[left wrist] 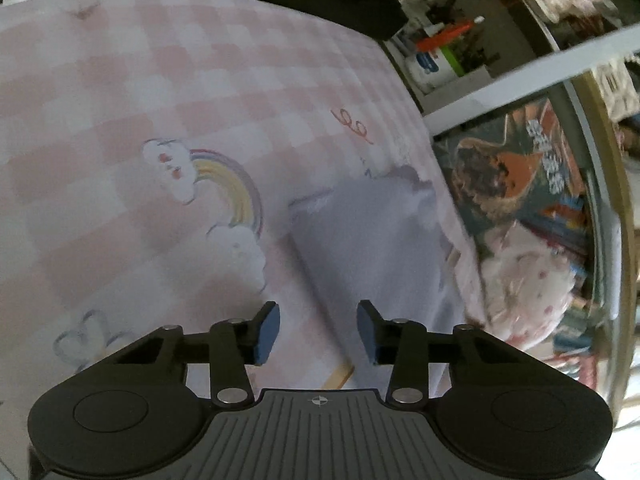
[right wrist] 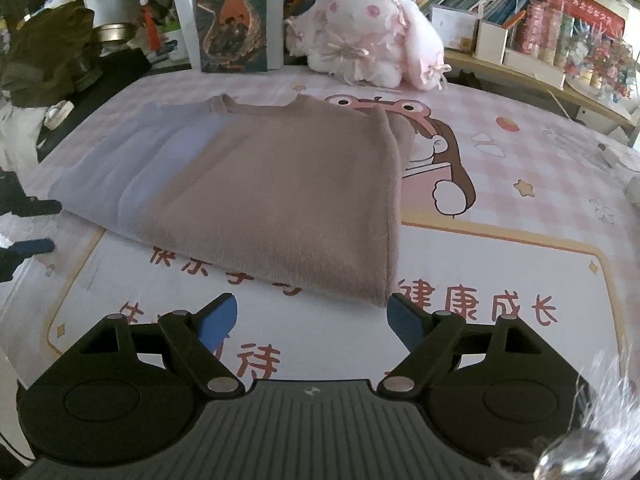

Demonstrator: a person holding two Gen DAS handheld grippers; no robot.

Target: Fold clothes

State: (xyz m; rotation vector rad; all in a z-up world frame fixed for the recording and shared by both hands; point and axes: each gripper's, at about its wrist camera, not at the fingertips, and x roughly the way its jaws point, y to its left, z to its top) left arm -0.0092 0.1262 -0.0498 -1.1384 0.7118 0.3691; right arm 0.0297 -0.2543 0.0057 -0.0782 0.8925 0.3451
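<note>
Both your left tongs (left wrist: 318, 330) and right tongs (right wrist: 310, 320) stood apart, empty; the sweater (right wrist: 256, 196) lay part-folded on the desk (right wrist: 500, 272); you needed its near hem pinched squarely

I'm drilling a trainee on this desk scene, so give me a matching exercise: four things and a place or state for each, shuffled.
Things:
1. sweater
2. plush toy
3. book
4. right gripper

Places or states:
A. propped upright
B. open, holding nothing
C. lying flat on the mat
D. behind the garment, pink and white

Pairs: 1-C, 2-D, 3-A, 4-B
</note>
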